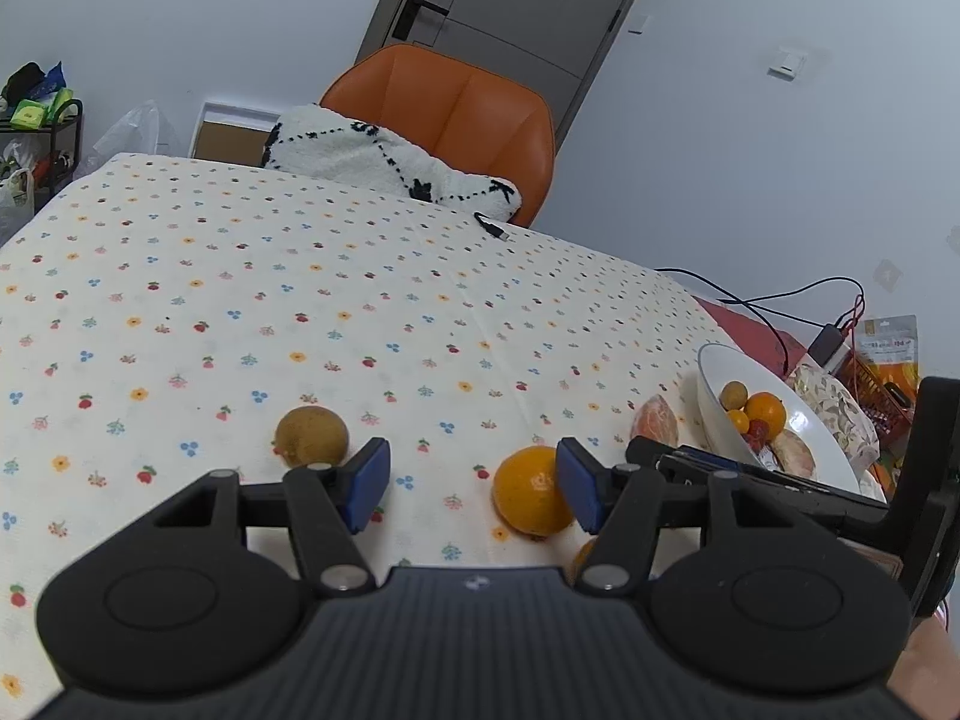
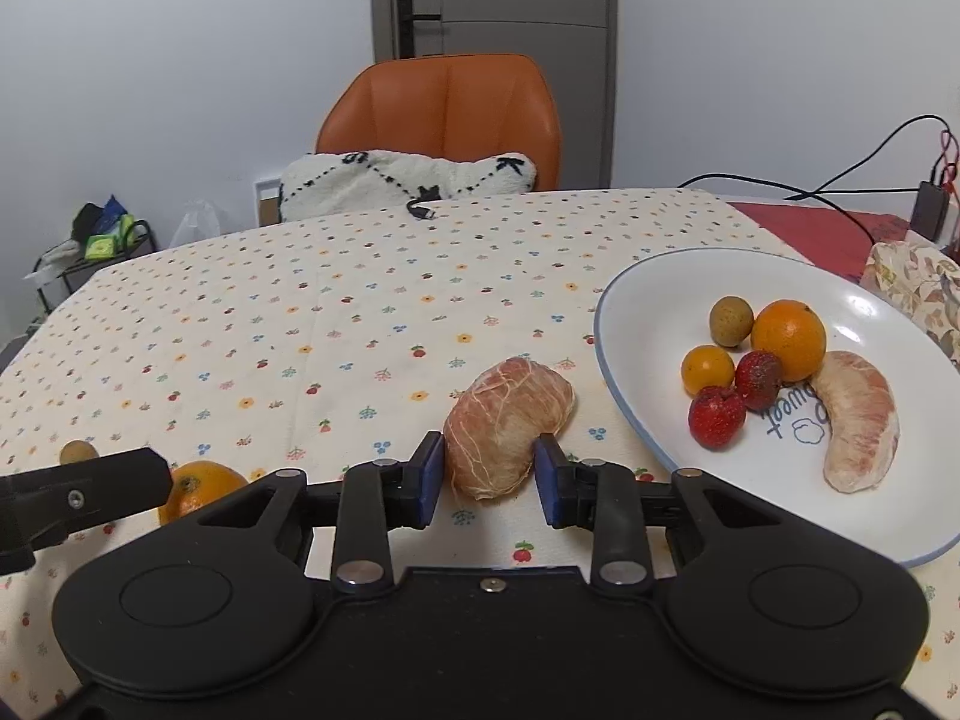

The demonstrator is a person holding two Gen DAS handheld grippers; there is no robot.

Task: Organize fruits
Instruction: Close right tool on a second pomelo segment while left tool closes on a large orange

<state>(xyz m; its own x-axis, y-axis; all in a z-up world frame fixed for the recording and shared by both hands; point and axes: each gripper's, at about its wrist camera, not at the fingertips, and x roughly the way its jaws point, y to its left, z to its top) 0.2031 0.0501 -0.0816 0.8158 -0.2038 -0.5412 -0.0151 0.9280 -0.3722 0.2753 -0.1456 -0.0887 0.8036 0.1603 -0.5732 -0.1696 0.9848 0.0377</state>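
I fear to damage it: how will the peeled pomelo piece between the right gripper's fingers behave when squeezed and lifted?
The pomelo piece shows only thin veined membrane, so it is probably soft and may tear under hard pressure. Its curved, lopsided shape may tilt in the right gripper. It likely will not roll.

**Even indoor light, strong fisheye warp**

Both views are bright and evenly lit, sharp at centre. Soft shadows lie under fruit. Mild glare marks the plate [image 2: 864,306]. Edges curve, corners go dark; the door [image 1: 498,6] leans.
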